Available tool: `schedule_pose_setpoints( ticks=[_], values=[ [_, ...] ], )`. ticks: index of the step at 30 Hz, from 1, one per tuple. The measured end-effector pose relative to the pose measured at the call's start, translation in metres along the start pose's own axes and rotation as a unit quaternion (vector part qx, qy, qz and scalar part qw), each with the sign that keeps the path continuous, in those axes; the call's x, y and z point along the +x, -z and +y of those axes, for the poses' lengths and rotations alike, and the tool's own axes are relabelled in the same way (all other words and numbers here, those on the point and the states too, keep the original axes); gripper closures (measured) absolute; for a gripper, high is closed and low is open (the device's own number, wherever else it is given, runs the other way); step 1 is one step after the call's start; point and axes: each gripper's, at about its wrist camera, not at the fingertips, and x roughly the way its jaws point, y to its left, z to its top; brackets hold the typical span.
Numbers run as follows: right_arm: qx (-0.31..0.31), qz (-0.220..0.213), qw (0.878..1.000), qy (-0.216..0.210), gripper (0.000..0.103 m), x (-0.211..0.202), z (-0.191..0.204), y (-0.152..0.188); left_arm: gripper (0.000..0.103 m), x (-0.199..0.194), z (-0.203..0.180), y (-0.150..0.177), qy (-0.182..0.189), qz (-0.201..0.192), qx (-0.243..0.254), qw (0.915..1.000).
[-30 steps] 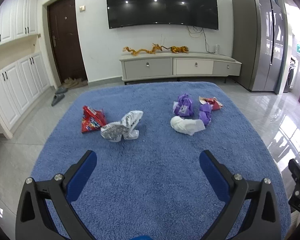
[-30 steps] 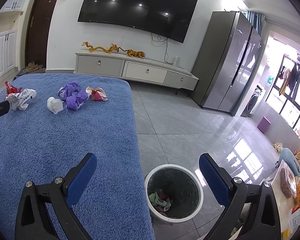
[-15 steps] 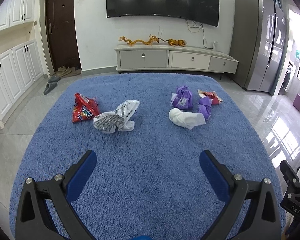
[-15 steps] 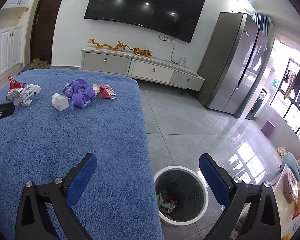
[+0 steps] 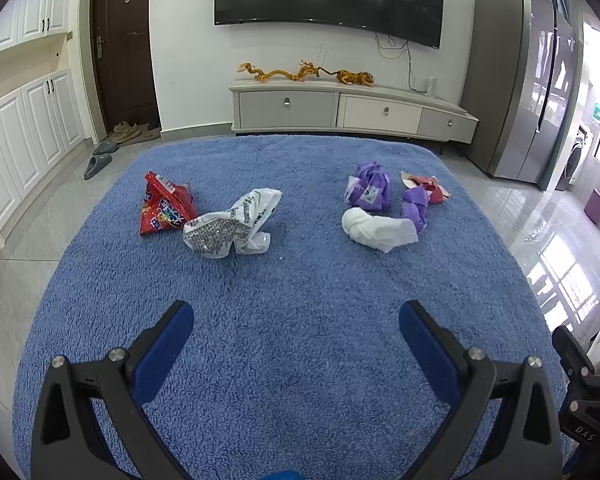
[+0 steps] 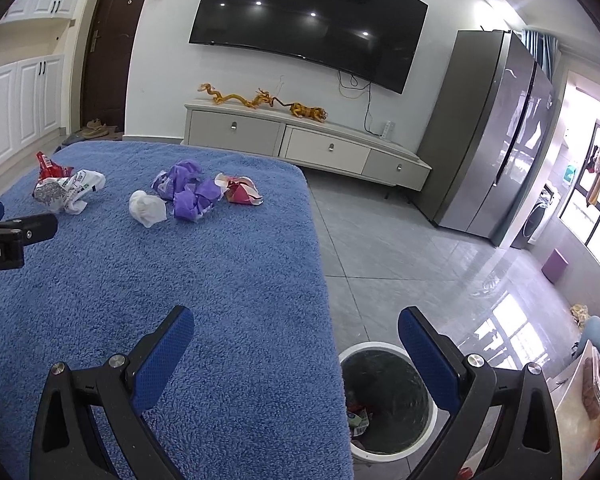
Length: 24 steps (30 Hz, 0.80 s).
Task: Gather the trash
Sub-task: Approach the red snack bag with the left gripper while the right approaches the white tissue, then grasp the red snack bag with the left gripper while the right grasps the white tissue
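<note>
Several pieces of trash lie on a blue fluffy cloth (image 5: 292,320): a red snack bag (image 5: 162,210), a crumpled white printed bag (image 5: 232,230), a white tissue wad (image 5: 374,230), two purple wrappers (image 5: 368,188) and a red-and-cream wrapper (image 5: 430,188). My left gripper (image 5: 296,332) is open and empty, above the cloth short of the trash. My right gripper (image 6: 296,340) is open and empty, over the cloth's right edge. A white bin (image 6: 388,396) with some trash inside stands on the floor below it. The same trash shows in the right wrist view (image 6: 148,208).
A grey TV cabinet (image 5: 352,110) with golden dragon figures stands at the far wall under a TV. A grey fridge (image 6: 496,136) is at the right. White cupboards (image 5: 24,136), a dark door and slippers are at the left. Tiled floor surrounds the cloth.
Both grippers have moved forward and risen slightly; the trash appears closer. The bin has slid lower and nearer in the right wrist view. Both jaws stay open.
</note>
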Motion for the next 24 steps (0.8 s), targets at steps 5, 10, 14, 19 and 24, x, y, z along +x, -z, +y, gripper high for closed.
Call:
schedule_pose_setpoints(
  ticks=[5, 10, 14, 19, 24],
  values=[
    [-0.002, -0.001, 1.000, -0.003, 0.000, -0.003, 0.001, 0.001, 0.000, 0.000, 0.002, 0.000, -0.003, 0.000, -0.001, 1.0000],
    [-0.005, -0.001, 1.000, -0.018, 0.000, -0.003, 0.000, -0.001, 0.000, -0.002, 0.012, -0.002, -0.018, -0.004, -0.004, 0.9998],
    [-0.001, -0.004, 0.999, -0.049, 0.000, -0.002, -0.004, -0.012, 0.000, -0.004, 0.041, -0.006, -0.042, -0.012, -0.022, 0.9988],
    [0.029, 0.007, 0.990, -0.137, 0.001, 0.016, -0.003, -0.035, 0.000, -0.006, 0.095, -0.011, -0.048, -0.028, -0.071, 0.9959],
    [0.038, 0.020, 0.971, -0.234, 0.015, 0.045, 0.018, -0.066, 0.000, 0.001, 0.141, -0.019, -0.042, -0.019, -0.094, 0.9945]
  ],
)
